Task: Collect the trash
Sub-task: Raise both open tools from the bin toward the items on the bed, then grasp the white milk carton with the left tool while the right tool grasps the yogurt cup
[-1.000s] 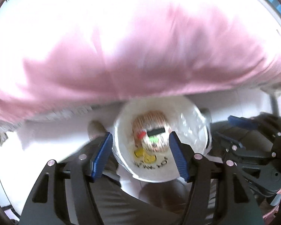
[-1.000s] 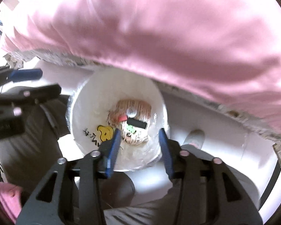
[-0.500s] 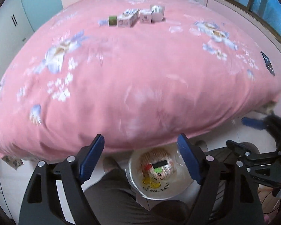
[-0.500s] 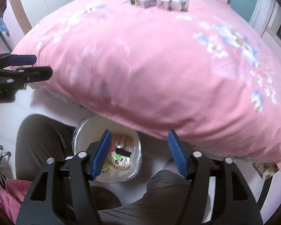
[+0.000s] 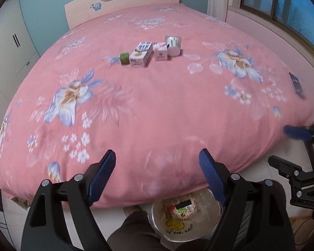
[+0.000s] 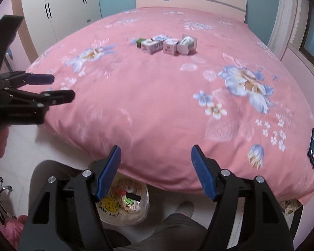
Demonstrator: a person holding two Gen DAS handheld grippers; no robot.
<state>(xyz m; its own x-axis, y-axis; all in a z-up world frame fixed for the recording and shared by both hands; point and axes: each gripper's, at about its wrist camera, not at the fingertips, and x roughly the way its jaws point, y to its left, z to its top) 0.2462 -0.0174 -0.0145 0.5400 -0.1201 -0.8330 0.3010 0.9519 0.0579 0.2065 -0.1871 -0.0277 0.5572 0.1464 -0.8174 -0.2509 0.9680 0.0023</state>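
Trash lies in a row far back on the pink bed [image 5: 157, 108]: a small green cube [image 5: 124, 58], a white and blue carton [image 5: 140, 54], a small white box [image 5: 160, 51] and a white cup on its side [image 5: 173, 46]. The right wrist view shows the same carton [image 6: 151, 45] and cup [image 6: 186, 44]. A white bin [image 5: 186, 228] lined with plastic stands on the floor at the bed's foot and holds a patterned wrapper [image 5: 181, 208]. My left gripper [image 5: 158, 176] is open and empty above the bed's near edge. My right gripper [image 6: 156, 168] is open and empty, likewise.
A dark phone [image 6: 313, 147] lies at the bed's right edge. The person's legs and a foot [image 6: 185, 208] are on the white floor beside the bin [image 6: 123, 207]. White wardrobes [image 6: 69, 6] stand at the back left, a window [image 5: 282, 4] at the right.
Both grippers have risen and tilted up from over the bin to face the bed top. The bin now sits low in both views and the trash row has come into sight.
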